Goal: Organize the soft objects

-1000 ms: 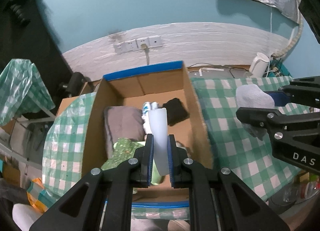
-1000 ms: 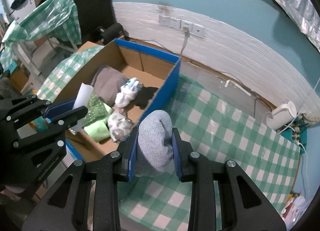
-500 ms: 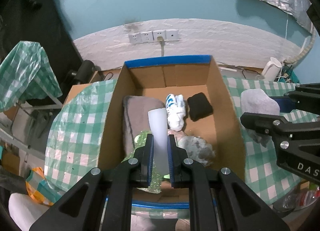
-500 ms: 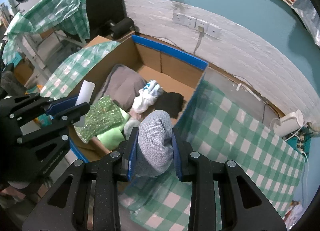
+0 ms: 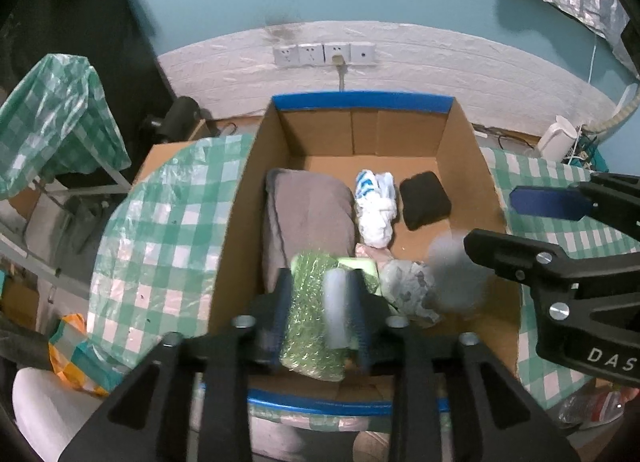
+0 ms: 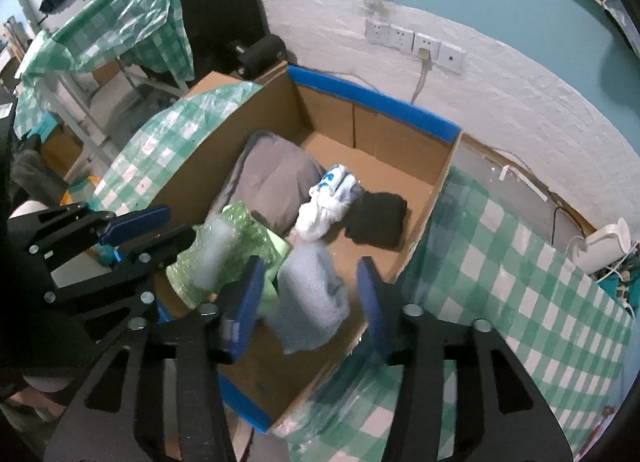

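White letters "DAS" stand on the right claw (image 5: 532,222)

A cardboard box (image 5: 240,222) stands on a checked tablecloth (image 5: 160,230), its far end toward the wall sockets (image 5: 324,55). Inside, a folded cloth (image 5: 310,210) lies left, a rolled sock pair (image 5: 376,206) middle, a folded pad (image 5: 425,200) right. A kettle (image 6: 604,246) stands far right.

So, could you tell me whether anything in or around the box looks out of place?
Nothing lies outside the cardboard box. The only oddities are a blurred white roll and a grey knit bundle, each loose between opening jaws over the box, apparently dropping in.
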Tool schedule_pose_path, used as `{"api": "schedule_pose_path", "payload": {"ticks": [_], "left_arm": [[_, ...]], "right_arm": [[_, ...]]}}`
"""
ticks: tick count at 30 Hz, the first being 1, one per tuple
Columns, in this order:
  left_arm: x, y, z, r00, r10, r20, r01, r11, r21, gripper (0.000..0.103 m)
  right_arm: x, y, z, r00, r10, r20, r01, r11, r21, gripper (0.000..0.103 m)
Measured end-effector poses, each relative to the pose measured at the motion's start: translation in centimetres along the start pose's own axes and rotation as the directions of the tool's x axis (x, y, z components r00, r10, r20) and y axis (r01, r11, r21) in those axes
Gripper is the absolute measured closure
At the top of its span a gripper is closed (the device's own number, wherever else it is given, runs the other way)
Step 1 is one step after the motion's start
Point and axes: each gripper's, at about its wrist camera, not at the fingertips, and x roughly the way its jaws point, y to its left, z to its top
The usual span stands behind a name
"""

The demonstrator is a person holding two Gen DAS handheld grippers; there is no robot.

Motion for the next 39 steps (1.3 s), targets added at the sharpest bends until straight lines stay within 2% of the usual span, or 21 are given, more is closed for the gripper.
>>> {"api": "schedule_pose_path", "payload": {"ticks": [1,4,9,12,20,25,30,32,33,39], "left_arm": [[-0.1,0.1,0.0,1.0,0.006,0.005,-0.006,1.0,-0.001,0.055],[-0.7,0.2,0.1,0.999,0.032,0.031,-0.032,0.999,-0.004,0.045],[-1.4,0.5,0.1,0.999,0.031,0.042,-0.031,0.999,-0.009,0.037],[-1.9,0.5,0.1,0.998,0.035,0.047,-0.034,0.999,-0.003,0.028],[-3.8,-0.1,0.0,0.998,0.005,0.07,-0.006,1.0,0.007,0.021],[-4.7,-1.5,-0.2,0.994,0.034,0.103,-0.04,0.998,0.055,0.021],[-5.7,-2.3,-0.4,0.992,0.023,0.125,-0.033,0.997,0.074,0.02],[-6.2,-2.7,-0.4,0.99,0.026,0.14,-0.038,0.996,0.083,0.015],[-6.5,-2.8,-0.4,0.988,0.025,0.149,-0.038,0.996,0.085,0.01],[-7.6,-3.5,-0.4,0.983,0.01,0.182,-0.026,0.996,0.088,0.008]], "right_arm": [[-0.2,0.0,0.0,1.0,-0.005,0.01,0.005,1.0,0.0,0.043],[-0.6,-0.1,0.1,1.0,-0.011,0.022,0.011,1.0,0.009,0.042],[-1.9,-0.7,-0.5,0.999,-0.031,0.045,0.029,0.999,0.03,0.037],[-2.9,-1.1,-0.9,0.997,-0.049,0.057,0.047,0.998,0.041,0.034],[-6.3,-2.0,-1.9,0.989,-0.084,0.121,0.075,0.994,0.081,0.027],[-7.5,-2.4,-2.9,0.987,-0.104,0.126,0.092,0.992,0.091,0.027],[-8.8,-3.2,-4.2,0.981,-0.118,0.152,0.102,0.988,0.114,0.027],[-9.2,-3.6,-4.7,0.977,-0.127,0.169,0.105,0.986,0.131,0.026],[-9.3,-3.7,-5.0,0.977,-0.13,0.169,0.108,0.985,0.131,0.026],[-9.7,-3.9,-5.5,0.974,-0.142,0.174,0.121,0.985,0.126,0.026]]}}
